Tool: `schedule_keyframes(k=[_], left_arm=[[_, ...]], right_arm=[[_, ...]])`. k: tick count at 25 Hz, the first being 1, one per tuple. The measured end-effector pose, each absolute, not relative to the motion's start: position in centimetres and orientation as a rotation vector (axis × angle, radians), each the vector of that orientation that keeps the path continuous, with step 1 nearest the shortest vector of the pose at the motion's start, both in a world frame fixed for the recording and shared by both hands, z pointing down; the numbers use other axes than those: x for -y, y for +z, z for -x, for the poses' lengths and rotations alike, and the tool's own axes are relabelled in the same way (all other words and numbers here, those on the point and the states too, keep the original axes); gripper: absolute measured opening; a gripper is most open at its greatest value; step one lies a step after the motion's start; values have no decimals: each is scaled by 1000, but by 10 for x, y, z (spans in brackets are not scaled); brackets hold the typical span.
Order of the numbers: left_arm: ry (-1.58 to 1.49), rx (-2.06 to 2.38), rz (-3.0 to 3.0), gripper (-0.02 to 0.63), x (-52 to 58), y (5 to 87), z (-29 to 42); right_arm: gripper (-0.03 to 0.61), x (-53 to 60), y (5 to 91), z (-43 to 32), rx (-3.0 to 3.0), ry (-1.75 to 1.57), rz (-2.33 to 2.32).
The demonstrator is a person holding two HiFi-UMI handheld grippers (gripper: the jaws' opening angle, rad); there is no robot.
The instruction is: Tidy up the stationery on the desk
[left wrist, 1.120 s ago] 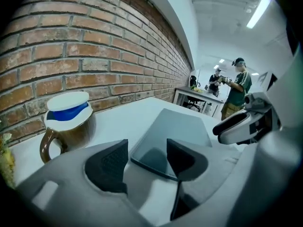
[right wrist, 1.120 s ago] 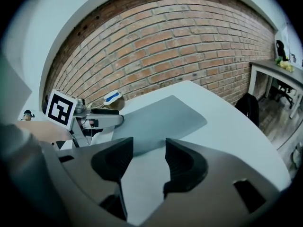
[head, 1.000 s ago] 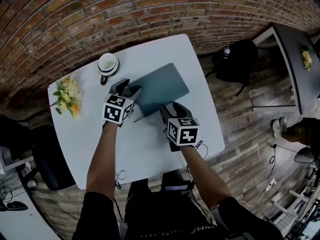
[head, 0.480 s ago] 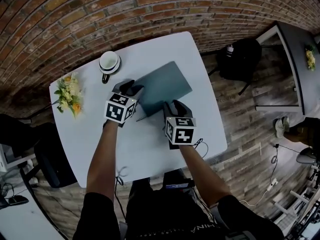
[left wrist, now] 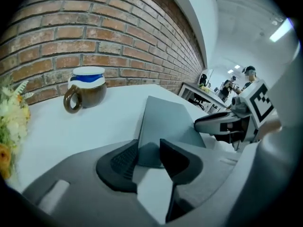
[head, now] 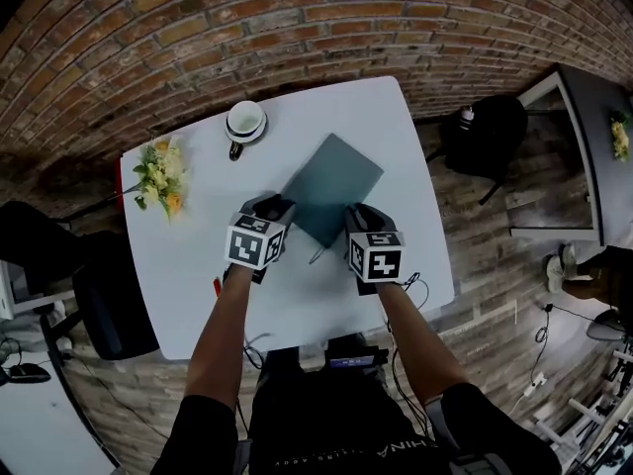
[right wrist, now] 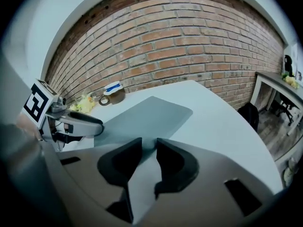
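Note:
A flat grey-green notebook (head: 334,184) lies aslant in the middle of the white table (head: 198,265). My left gripper (head: 273,207) is at the notebook's near left corner. In the left gripper view that rounded corner (left wrist: 150,151) shows in the gap of the left gripper (left wrist: 147,156), whose jaws have just been closing; I see no pad pressing on it. My right gripper (head: 362,215) is at the near right edge. Its jaws have also just been closing to a narrow gap (right wrist: 146,155), with the notebook's edge (right wrist: 147,126) just beyond the tips.
A brown and white cup (head: 244,123) stands at the back, a bunch of flowers (head: 163,174) at the left. A thin dark pen-like thing (head: 316,255) lies by the notebook's near corner, and a small red thing (head: 216,286) near the front left. A brick wall (head: 198,38) is behind.
My left gripper has slid back along the notebook's left edge to its near corner. The right gripper has stayed at the near right edge. The head view has shifted.

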State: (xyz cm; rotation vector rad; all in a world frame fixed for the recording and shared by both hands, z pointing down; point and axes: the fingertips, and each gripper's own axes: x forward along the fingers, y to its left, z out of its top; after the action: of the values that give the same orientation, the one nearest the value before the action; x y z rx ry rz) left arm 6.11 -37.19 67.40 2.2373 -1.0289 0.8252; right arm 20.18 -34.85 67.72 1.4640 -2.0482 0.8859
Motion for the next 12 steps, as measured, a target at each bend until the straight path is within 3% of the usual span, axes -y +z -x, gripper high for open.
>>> schedule_keyframes(k=[12], left_arm=[[696, 1108, -2050, 120, 264, 674, -26]], right_arm=[[83, 313, 676, -161, 2130, 775, -1210]])
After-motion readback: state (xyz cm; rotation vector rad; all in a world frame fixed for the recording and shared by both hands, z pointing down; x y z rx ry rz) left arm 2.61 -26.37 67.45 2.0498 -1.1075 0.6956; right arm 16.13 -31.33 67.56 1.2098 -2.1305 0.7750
